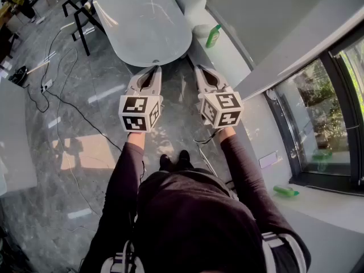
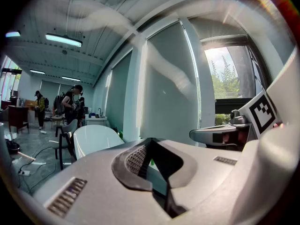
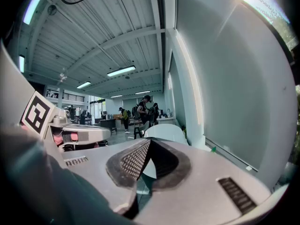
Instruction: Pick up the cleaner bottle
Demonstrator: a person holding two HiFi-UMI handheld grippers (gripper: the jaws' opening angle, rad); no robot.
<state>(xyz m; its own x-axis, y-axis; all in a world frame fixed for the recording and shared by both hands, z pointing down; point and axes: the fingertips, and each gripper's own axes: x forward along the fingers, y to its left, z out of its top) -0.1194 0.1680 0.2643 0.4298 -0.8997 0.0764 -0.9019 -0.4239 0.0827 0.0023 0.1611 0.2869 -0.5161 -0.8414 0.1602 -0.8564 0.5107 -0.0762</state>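
A green cleaner bottle [image 1: 214,36] stands on the white window ledge [image 1: 242,67], just right of the oval white table [image 1: 142,21]. Both grippers are held level over the floor, side by side and short of the table. My left gripper [image 1: 156,67] is shut with nothing in it, and its jaws meet at the tips in the left gripper view [image 2: 151,142]. My right gripper [image 1: 199,68] is also shut and empty [image 3: 149,142]. The bottle lies ahead and to the right of the right gripper. A small green speck [image 3: 213,149] on the ledge shows in the right gripper view.
A second green bottle [image 1: 285,191] lies on the ledge near a window at the lower right. A black chair [image 1: 79,13] stands left of the table. Cables [image 1: 62,101] run over the grey floor. People [image 2: 70,104] stand far off in the room.
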